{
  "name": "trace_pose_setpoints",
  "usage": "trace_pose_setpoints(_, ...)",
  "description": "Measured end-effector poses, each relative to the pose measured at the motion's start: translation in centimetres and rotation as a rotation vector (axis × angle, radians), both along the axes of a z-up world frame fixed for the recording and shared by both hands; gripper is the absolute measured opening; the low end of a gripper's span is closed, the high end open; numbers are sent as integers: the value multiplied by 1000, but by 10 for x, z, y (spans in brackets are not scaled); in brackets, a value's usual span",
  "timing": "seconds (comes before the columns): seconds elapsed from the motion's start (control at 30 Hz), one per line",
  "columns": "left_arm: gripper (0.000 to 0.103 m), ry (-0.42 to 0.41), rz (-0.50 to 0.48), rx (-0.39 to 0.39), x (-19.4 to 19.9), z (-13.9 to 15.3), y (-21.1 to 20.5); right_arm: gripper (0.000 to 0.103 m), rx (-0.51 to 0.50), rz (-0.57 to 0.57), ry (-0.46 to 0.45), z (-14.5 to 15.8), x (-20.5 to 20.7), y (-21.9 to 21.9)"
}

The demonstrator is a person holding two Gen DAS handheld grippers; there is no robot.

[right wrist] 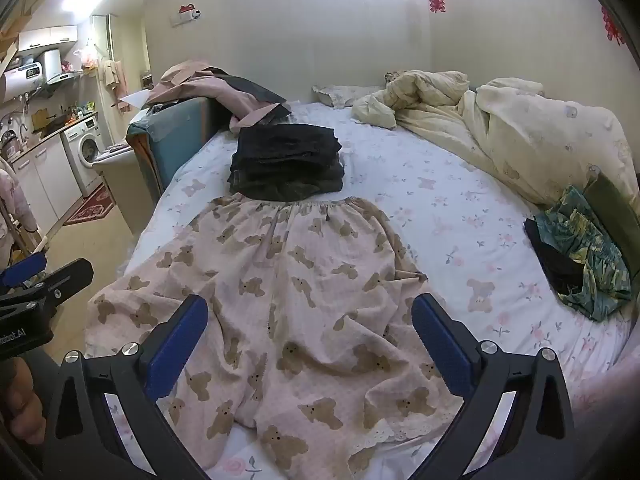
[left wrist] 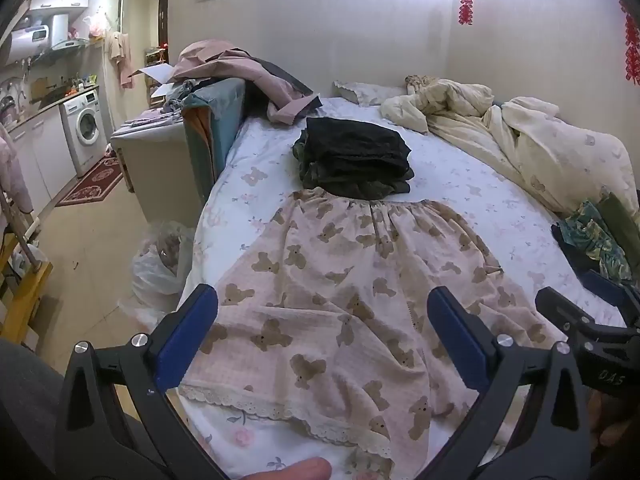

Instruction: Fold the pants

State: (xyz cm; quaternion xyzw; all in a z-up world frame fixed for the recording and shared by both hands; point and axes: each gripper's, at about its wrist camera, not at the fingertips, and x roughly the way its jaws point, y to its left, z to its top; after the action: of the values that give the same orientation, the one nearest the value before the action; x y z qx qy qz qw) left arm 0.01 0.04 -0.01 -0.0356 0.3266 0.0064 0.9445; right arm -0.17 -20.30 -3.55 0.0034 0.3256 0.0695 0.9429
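Pants [left wrist: 340, 300] lie lengthwise on the bed [left wrist: 460, 184]: waistband far, lace hems near you. Left gripper [left wrist: 322, 334] and right gripper [right wrist: 310, 334] hover released over the hems, gripping nothing.

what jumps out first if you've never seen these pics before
The pink bear-print pants spread flat on the bed, hems nearest the cameras. Just beyond their waistband sits a stack of dark folded clothes. Both tools, left and right, hover open above the legs.
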Motion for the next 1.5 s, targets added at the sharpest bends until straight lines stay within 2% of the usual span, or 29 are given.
trace_pose_setpoints(1.5, 103, -13, -2, 21, 2, 0, -5, 103, 2, -2, -7, 2, -1, -1)
